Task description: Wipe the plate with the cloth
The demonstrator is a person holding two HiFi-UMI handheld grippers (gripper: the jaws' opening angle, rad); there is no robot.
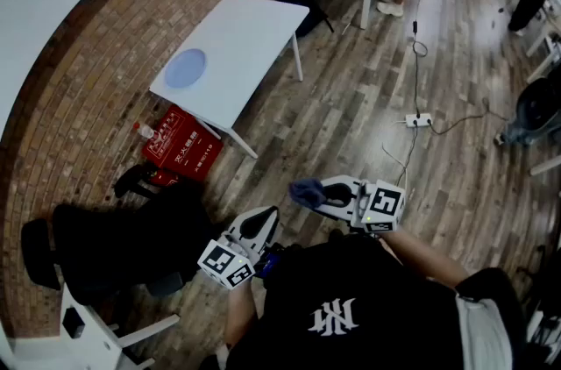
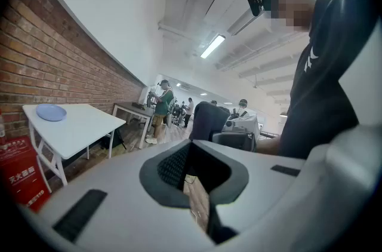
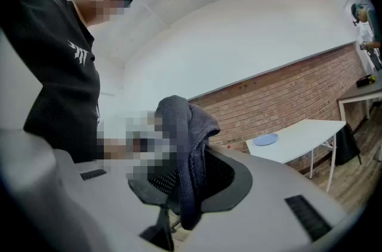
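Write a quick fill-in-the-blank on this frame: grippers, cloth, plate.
1. The right hand-held gripper is shut on the ____.
2. The blue plate lies on the white ____, far from both grippers.
3. The left hand-held gripper has its jaws slightly apart and holds ____.
Missing words: cloth; table; nothing.

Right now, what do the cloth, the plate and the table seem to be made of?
Cloth: soft, fuzzy dark blue-grey fabric, perhaps microfibre; it droops in folds.
Plate: pale blue, smooth, matte; likely plastic, but ceramic can't be ruled out from here.
Table: smooth white top, probably laminate, on thin white legs that look metal.
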